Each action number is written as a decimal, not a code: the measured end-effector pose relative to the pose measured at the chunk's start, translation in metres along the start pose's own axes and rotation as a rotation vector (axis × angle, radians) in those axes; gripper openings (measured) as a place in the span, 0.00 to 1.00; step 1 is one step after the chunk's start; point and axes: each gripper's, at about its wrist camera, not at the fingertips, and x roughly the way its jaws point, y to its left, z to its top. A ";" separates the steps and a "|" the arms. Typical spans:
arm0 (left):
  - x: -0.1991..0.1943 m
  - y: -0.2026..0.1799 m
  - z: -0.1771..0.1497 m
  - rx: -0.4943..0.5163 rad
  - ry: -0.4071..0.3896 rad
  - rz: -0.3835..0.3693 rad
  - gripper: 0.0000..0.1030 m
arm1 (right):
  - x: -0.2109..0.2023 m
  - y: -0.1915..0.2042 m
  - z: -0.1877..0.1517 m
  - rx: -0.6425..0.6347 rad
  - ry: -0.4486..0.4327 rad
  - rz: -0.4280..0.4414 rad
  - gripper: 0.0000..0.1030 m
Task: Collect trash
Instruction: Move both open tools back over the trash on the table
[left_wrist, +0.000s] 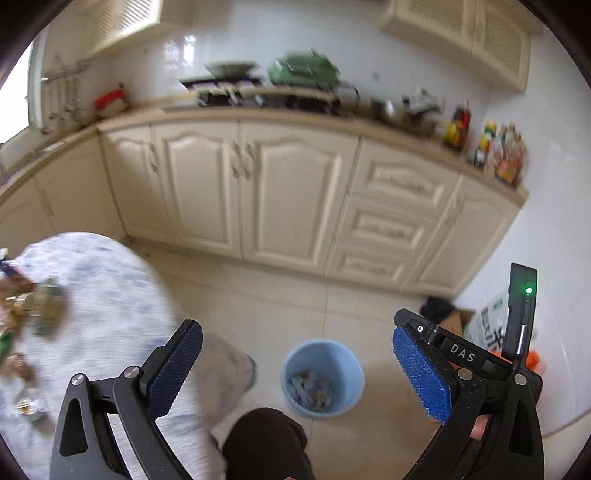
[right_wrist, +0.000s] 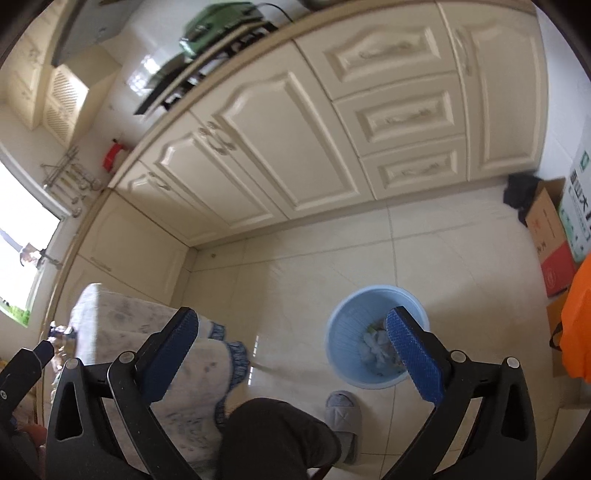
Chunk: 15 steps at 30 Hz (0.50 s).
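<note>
1 "DAS" label (left_wrist: 462, 353) on right tongs (right_wrist: 295, 354)

The right claw (right_wrist: 295, 350) hangs wide apart over the tiled floor (right_wrist: 314, 266), nothing between its blue pads (right_wrist: 413, 354). Beyond the right pad stands a blue bin (right_wrist: 343, 332) with crumpled scraps (right_wrist: 373, 347) inside. A cloth-covered table (right_wrist: 122, 325) lies behind the left pad. Below, a dark-trousered knee (right_wrist: 273, 432) and a grey slipper (right_wrist: 341, 417) show, the slipper just beside the bin. Cream cabinets (right_wrist: 295, 129) line the far wall; cardboard boxes (right_wrist: 554, 236) and an orange bag (right_wrist: 580, 314) sit at the right.
</note>
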 end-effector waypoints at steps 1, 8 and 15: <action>-0.019 0.005 -0.008 -0.012 -0.023 0.009 0.99 | -0.008 0.016 -0.001 -0.023 -0.013 0.017 1.00; -0.123 0.058 -0.054 -0.105 -0.158 0.089 0.99 | -0.045 0.120 -0.019 -0.184 -0.066 0.124 1.00; -0.213 0.108 -0.104 -0.193 -0.264 0.208 0.99 | -0.070 0.224 -0.057 -0.355 -0.081 0.234 1.00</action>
